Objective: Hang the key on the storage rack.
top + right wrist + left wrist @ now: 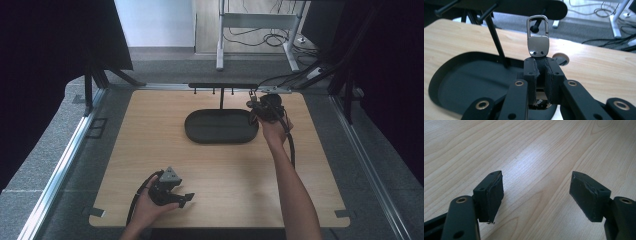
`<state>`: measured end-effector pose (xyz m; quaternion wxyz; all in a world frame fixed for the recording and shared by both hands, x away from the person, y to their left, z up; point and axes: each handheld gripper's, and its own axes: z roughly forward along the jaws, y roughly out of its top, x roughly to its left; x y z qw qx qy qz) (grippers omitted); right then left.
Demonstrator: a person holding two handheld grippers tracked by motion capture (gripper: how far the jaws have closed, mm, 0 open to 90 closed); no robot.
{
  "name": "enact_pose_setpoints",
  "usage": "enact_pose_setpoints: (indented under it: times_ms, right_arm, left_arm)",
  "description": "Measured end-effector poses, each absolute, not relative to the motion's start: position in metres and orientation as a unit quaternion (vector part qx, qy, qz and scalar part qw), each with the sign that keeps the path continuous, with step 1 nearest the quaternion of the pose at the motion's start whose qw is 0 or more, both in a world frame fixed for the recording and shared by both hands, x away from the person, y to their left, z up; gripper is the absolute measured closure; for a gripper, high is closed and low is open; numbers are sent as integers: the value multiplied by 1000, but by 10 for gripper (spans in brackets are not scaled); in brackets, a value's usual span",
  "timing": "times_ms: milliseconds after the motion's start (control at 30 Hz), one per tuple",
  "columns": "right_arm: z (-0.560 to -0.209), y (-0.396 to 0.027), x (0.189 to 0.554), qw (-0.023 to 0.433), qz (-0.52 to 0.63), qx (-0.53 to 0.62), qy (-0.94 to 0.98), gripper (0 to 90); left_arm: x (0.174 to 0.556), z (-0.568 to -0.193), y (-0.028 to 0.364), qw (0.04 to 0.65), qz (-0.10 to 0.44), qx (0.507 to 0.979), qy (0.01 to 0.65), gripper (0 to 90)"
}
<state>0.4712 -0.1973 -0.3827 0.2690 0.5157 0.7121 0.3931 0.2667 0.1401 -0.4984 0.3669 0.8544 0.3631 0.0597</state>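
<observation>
We see the wooden surface (220, 170) in the high view, with a dark oval tray (221, 127) toward its far middle; a thin post rises from the tray's back to a black bar (223, 85) with small pegs hanging under it. From above, the right gripper (253, 107) is up at the tray's right end, just under the right tip of the bar, held in a hand (274, 131) whose forearm runs in from the bottom edge; what it holds is too small to read there. The right gripper view supplies that: the fingers (530, 71) are pressed together on a keychain clasp (538, 38), gripping what looks like its dark strap, so that the polished metal plate and its loop stand above the fingertips; the clasp's long axis runs along the fingers, loop end pointing away from the gripper, toward the bar and one of its pegs (536, 25), which shows through the loop; whether loop and peg touch we cannot tell. That view also shows the tray's floor lying below and to the left of the fingers, and the post (496, 40) leaning up out of it.

The left gripper (187, 199) sits low over the near left part of the surface, well apart from the tray; in the left gripper view its fingers (492, 195) stand wide apart with bare wood grain between them, holding nothing.
</observation>
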Motion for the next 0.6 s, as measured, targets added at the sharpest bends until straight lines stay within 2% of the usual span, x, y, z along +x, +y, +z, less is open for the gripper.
enact_pose_setpoints:
  times_ms: [433, 600]
  right_arm:
    - [-402, -193, 481, 266, 396, 518, 710, 799]
    - [-403, -192, 480, 262, 398, 513, 714, 765]
  left_arm:
    - [267, -499, 141, 366, 60, 854, 364, 281]
    - [267, -500, 140, 364, 60, 856, 363, 281]
